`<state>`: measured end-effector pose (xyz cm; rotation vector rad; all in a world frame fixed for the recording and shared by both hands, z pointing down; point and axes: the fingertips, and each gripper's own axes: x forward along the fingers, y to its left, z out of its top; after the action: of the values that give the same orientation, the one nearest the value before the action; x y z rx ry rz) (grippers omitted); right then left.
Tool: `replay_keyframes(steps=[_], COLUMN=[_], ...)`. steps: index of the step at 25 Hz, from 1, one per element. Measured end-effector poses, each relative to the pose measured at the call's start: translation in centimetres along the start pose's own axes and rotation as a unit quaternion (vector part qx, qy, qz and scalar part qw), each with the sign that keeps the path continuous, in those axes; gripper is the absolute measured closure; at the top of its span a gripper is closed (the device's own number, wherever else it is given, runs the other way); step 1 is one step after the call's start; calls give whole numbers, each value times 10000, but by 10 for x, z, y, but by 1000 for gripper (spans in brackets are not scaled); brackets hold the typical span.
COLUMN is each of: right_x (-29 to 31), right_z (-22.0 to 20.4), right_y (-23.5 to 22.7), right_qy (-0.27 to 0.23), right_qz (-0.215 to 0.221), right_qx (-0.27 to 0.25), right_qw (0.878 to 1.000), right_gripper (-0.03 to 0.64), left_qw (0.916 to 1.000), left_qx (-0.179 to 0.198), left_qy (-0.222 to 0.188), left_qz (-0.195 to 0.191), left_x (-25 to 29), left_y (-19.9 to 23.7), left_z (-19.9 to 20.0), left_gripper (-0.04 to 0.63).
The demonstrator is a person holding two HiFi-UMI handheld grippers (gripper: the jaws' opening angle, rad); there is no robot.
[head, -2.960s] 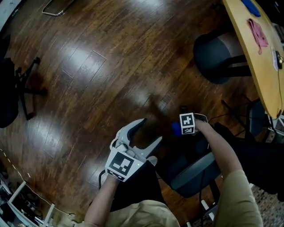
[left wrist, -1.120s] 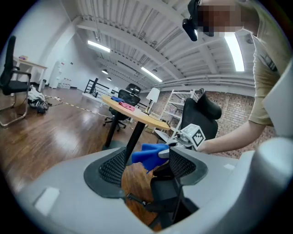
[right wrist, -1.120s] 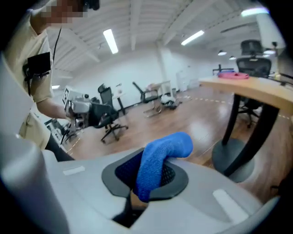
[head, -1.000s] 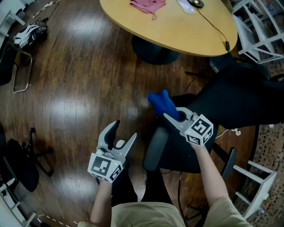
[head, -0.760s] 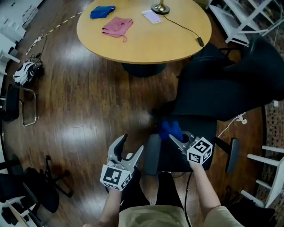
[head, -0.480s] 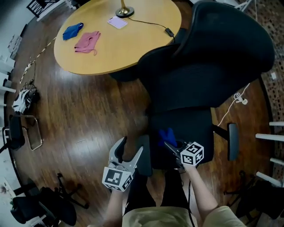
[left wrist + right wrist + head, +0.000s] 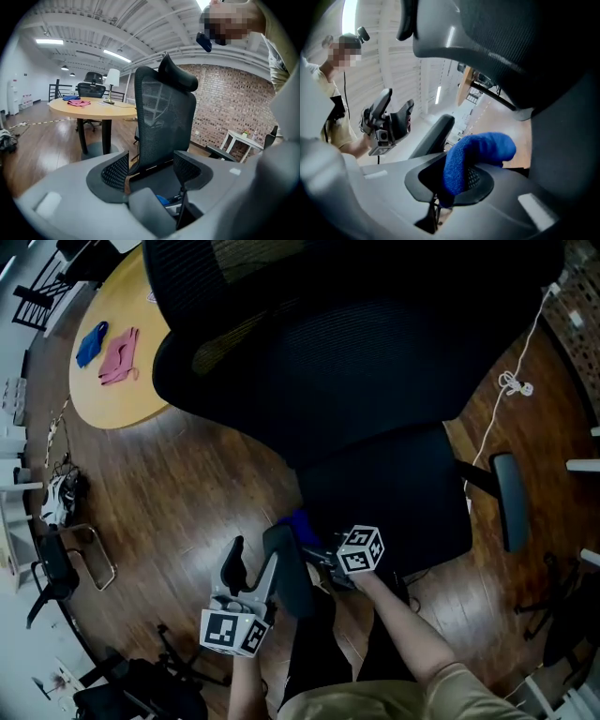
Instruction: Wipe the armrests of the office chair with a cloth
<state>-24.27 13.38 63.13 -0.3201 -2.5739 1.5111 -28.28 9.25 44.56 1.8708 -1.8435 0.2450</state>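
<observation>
Wooden floor (image 7: 187, 474); our right gripper (image 7: 454, 180) fingers clamp blue cloth (image 7: 476, 150) near 7 o'clock armrest (image 7: 287, 570); left gripper (image 7: 251, 566) fingers wide, empty. Wipe seems unstarted; next we press, stroke.

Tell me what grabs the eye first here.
The big black office chair fills most of the head view. Next is the bright blue cloth pinched in the right tool, close by the near armrest. The left tool is open beside that armrest.

2 cloths (image 7: 120, 357) lie on table (image 7: 122, 401) left of office chair (image 7: 375, 362).
</observation>
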Motion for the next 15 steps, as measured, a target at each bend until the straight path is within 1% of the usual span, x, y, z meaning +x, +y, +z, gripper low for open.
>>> replay_keyframes(steps=[1,2,3,5,7,9,10,11,12,13,15], right_x=[4,5,7,10,11,12,14,17,18,17,6], right_z=[-3,-7,-12,-24,-35,-36,-34,-33,-33,-35,-40], right_y=[-7,-20,-38,-77,-114,-135,-138,-137,-130,-118,-78], right_qy=[-152,-266,-290,-117,150,300,361,444,555,688,1020], right_qz=[-46,-251,-566,-1289,-1929,-2324,-2403,-2379,-2235,-1970,-1170], right_qx=[71,130,158,137,161,267,303,324,324,279,-26], right_qw=[9998,9992,9979,9915,9810,9718,9695,9697,9726,9776,9879], right_gripper=[600,600,601,601,607,610,611,611,611,609,609], left_qw=[10000,10000,10000,9998,9996,9995,9995,9994,9994,9993,9994], left_qx=[0,-6,-17,-30,-36,-34,-46,-76,-121,-168,-228], left_qy=[10,12,5,-34,-87,-120,-127,-127,-120,-115,-121], left_qz=[29,61,98,179,248,286,295,299,301,299,249], left_x=[1,1,1,2,3,4,4,3,1,-2,-6], left_y=[1,2,4,8,12,14,16,17,18,18,12], left_z=[-2,-5,-6,-8,-10,-11,-12,-13,-14,-14,-12], left_gripper=[316,316,316,316,316,316,316,316,316,316,316])
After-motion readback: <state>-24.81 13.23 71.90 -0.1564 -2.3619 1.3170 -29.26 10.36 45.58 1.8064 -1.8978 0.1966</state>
